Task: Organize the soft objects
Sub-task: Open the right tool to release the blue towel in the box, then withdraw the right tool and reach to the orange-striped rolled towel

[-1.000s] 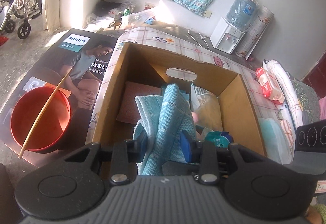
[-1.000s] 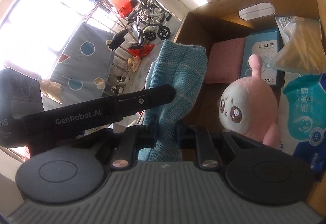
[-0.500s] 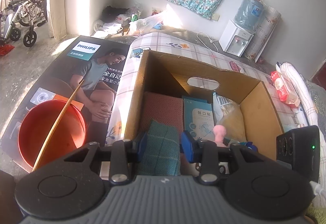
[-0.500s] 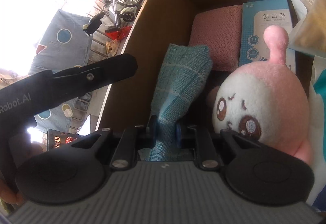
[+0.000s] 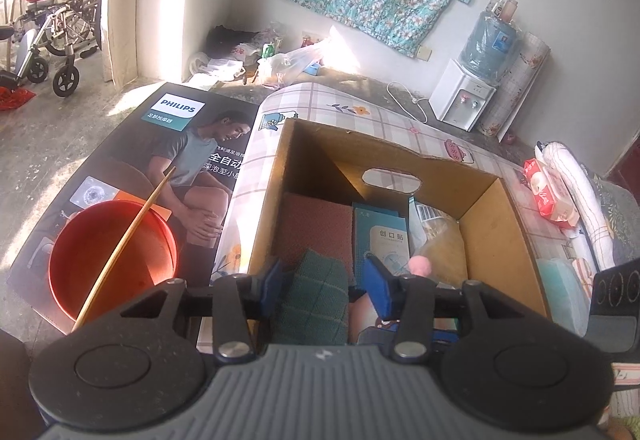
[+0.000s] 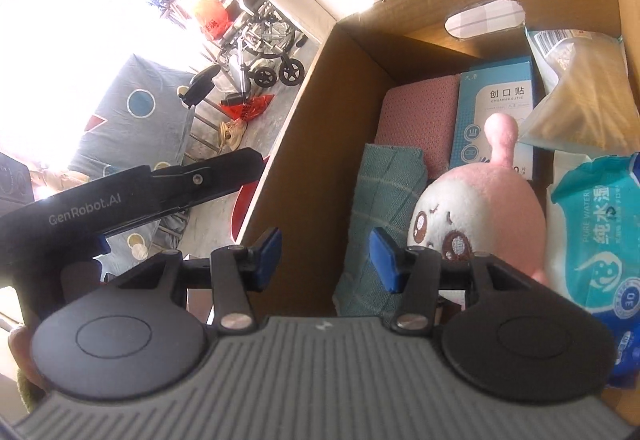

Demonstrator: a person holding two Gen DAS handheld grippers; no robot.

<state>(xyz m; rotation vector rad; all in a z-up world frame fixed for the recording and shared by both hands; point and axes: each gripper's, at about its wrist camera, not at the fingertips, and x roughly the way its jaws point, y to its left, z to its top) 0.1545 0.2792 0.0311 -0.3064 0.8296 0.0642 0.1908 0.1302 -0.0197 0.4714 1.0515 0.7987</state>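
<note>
Cardboard box (image 6: 320, 144) crowds teal towel (image 6: 384, 216) against pink plush (image 6: 480, 216).

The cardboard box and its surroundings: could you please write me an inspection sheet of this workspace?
Surface: checked cloth under the cardboard box.
Job's things: teal towel lies in the box beside the pink plush; pink cloth behind.
Clutter: plaster box, wet wipes, plastic bag.
Grippers: left tool and right tool have just been opening; pads off the towel.
Cables: white cord by the water dispenser.
Surroundings: red basin, wheelchair.
</note>
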